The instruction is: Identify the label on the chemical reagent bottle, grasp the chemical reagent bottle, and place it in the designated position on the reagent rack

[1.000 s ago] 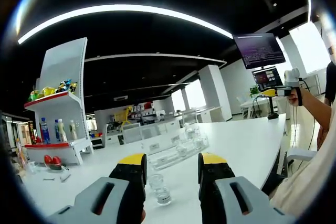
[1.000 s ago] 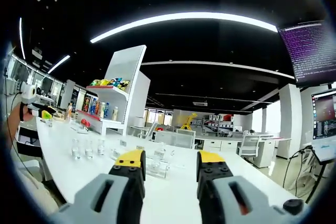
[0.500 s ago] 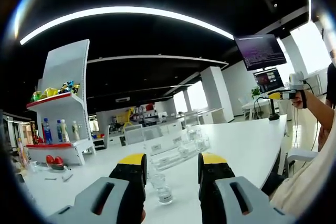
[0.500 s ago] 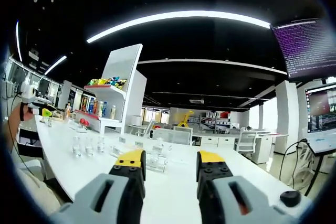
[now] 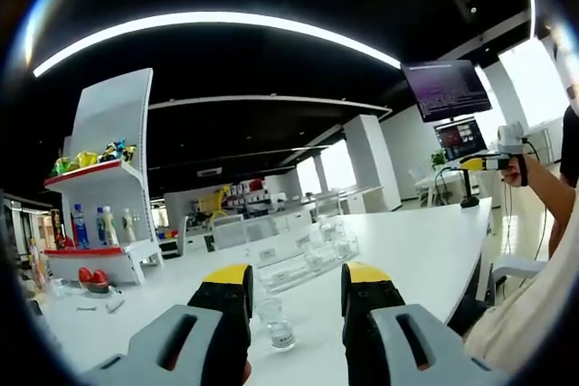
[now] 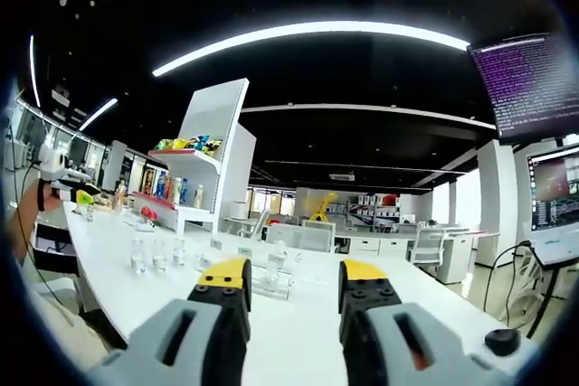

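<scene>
In the left gripper view a small clear glass bottle (image 5: 274, 323) stands on the white table (image 5: 425, 250), low between my left gripper's (image 5: 297, 279) yellow-tipped jaws and some way ahead of them. The jaws are open and hold nothing. Behind the bottle sits a clear acrylic rack (image 5: 303, 255). My right gripper (image 5: 493, 160) is held up in a hand at the far right. In the right gripper view my right gripper (image 6: 291, 276) is open and empty above the table (image 6: 298, 341). Three small clear bottles (image 6: 158, 258) stand in a row to the left, with the clear rack (image 6: 271, 282) just beyond the jaws. The left gripper (image 6: 59, 183) shows far left.
A white display shelf (image 5: 104, 187) (image 6: 204, 178) with drinks and snacks stands at the table's far end. Red objects (image 5: 89, 276) lie near its foot. Monitors (image 5: 448, 88) (image 6: 534, 79) hang at the right. A black round object (image 6: 500, 341) rests on the table's right part.
Both views have only shifted a little with the hands. The bottles and rack stand where they were, and both grippers stay open.
</scene>
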A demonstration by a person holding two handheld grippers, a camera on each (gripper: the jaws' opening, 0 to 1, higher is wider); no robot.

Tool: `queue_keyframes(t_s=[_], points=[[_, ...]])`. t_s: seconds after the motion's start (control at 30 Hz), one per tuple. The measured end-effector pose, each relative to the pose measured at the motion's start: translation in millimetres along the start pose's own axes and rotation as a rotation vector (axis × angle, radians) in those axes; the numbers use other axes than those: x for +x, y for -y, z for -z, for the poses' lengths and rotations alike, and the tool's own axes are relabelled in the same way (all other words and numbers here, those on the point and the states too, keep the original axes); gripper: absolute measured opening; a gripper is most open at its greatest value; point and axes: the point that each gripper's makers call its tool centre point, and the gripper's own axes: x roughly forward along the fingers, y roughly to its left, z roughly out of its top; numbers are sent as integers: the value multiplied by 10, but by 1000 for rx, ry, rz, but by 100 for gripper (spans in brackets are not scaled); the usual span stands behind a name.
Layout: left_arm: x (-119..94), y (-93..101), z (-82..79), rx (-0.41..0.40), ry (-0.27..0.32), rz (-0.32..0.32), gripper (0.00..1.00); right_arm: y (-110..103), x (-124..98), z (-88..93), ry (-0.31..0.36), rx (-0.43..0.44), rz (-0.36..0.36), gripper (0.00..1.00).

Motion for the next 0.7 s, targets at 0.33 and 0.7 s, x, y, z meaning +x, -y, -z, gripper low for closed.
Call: queue_keyframes(t_s=[0.33, 0.7], points=[[29, -35, 108, -3, -45, -3, 40, 22, 19, 64, -11, 2, 4, 38], [106, -166, 358, -1, -131, -30, 40, -13, 114, 159, -35, 2, -10, 38]])
